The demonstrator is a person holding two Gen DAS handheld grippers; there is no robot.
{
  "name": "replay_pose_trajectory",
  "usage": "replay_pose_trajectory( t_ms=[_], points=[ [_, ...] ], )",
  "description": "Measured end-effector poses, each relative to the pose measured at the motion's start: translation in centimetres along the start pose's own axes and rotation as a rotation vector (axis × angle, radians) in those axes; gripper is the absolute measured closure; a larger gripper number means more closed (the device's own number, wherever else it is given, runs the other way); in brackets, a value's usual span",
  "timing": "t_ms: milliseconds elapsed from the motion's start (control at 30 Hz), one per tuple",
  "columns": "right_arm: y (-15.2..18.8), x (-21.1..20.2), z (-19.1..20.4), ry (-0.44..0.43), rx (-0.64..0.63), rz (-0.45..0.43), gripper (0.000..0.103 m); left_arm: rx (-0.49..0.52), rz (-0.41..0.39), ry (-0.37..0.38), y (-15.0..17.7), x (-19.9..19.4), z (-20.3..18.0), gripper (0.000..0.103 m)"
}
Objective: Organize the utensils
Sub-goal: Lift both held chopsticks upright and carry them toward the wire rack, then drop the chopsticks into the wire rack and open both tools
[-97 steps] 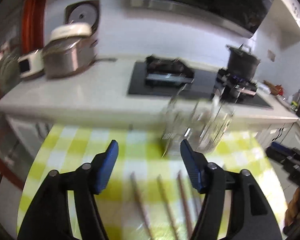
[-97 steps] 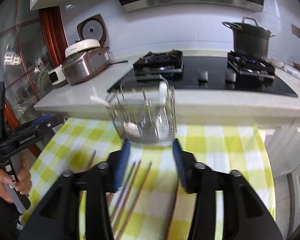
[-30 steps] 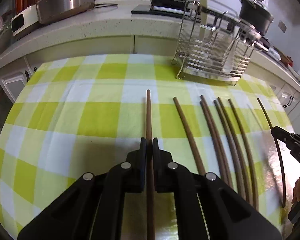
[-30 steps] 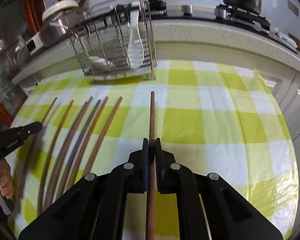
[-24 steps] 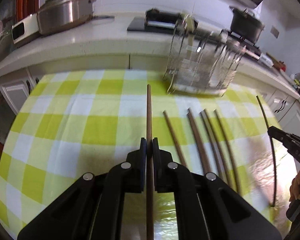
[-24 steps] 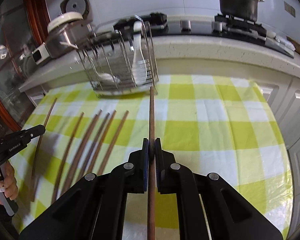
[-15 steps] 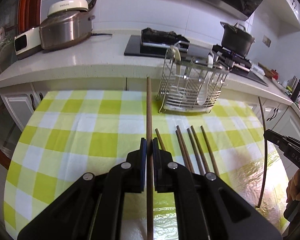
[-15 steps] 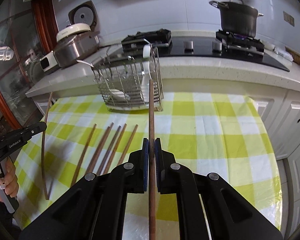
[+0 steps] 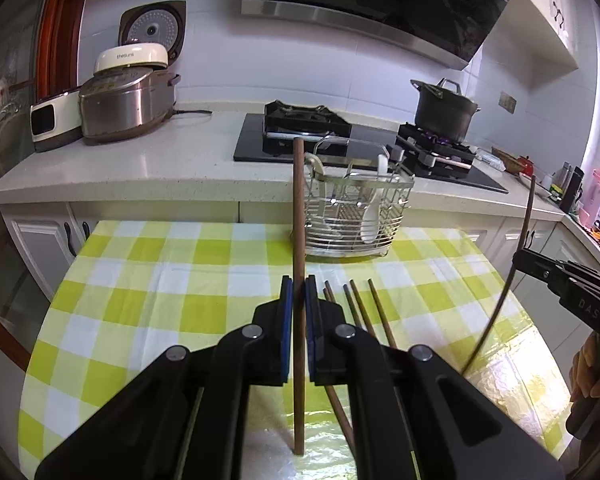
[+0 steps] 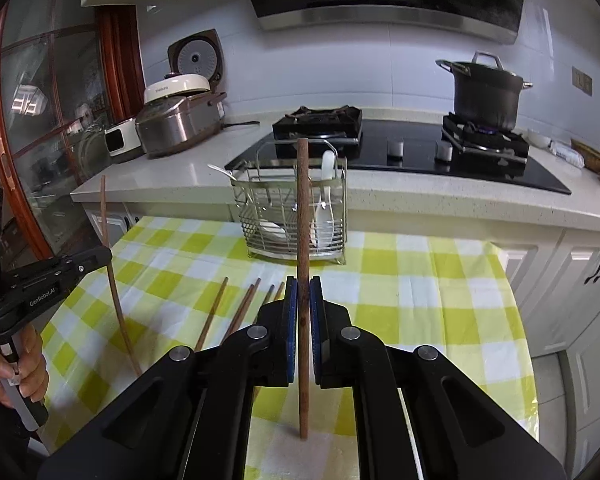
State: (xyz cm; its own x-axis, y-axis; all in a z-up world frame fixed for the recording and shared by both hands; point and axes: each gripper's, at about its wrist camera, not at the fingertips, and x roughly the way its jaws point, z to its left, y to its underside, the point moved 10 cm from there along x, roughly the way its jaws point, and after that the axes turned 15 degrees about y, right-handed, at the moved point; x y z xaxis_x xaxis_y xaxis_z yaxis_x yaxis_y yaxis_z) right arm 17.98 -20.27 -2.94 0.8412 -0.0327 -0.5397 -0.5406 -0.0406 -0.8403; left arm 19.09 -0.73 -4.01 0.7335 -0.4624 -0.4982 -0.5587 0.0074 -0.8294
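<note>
My left gripper (image 9: 299, 292) is shut on a brown wooden chopstick (image 9: 299, 216) held upright above the checked tablecloth. My right gripper (image 10: 303, 292) is shut on another chopstick (image 10: 302, 216), also upright. Each gripper shows in the other's view: the right one (image 9: 518, 256) with its chopstick (image 9: 516, 264), the left one (image 10: 108, 254) with its chopstick (image 10: 110, 264). Several more chopsticks (image 9: 376, 312) (image 10: 244, 308) lie on the cloth between them. A wire utensil rack (image 9: 352, 212) (image 10: 296, 216) with white spoons stands at the table's far edge.
The table carries a yellow and white checked cloth (image 9: 160, 280) (image 10: 420, 300). Behind it runs a white counter (image 9: 140, 160) with a rice cooker (image 9: 124, 96), a gas hob (image 10: 400, 144) and a black pot (image 10: 486, 94). White cabinets (image 10: 580, 272) stand to the right.
Both grippers closed on a chopstick lying on the cloth, then lifted and tilted them upright. The rack now appears farther away and lower in both views.
</note>
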Motion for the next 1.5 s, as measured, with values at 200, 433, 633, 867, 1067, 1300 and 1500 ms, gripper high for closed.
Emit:
replay_pose_trajectory(
  t_ms=[200,433,633,867,1067,1300,1500],
  points=[
    [-1.1,-0.4,0.3,0.028,-0.010,-0.038,0.096,0.022,-0.020,-0.009,-1.1,-0.1,-0.4,0.097],
    [-2.6,0.5,0.0,0.032,-0.007,-0.046,0.096,0.073,-0.033,-0.013,-3.8,0.7,-1.1,0.097],
    [-5.8,0.4,-0.3,0.037,-0.016,-0.085,0.096,0.116,-0.068,-0.010,-7.5,0.7,-2.2,0.097],
    [-11.4,0.8,-0.5,0.032,-0.013,-0.129,0.096,0.124,-0.119,0.014,-14.1,0.7,-3.1,0.097],
    [-16.4,1.4,-0.6,0.024,-0.015,-0.146,0.096,0.150,-0.167,0.037,-20.4,1.1,-5.1,0.097],
    [-20.6,3.2,-0.3,0.035,-0.038,-0.151,0.096,0.145,-0.203,0.034,-25.7,3.0,-6.3,0.097],
    [-22.3,5.3,0.8,0.013,-0.034,-0.159,0.096,0.115,-0.202,0.024,-26.6,6.6,-4.9,0.097]
  ],
)
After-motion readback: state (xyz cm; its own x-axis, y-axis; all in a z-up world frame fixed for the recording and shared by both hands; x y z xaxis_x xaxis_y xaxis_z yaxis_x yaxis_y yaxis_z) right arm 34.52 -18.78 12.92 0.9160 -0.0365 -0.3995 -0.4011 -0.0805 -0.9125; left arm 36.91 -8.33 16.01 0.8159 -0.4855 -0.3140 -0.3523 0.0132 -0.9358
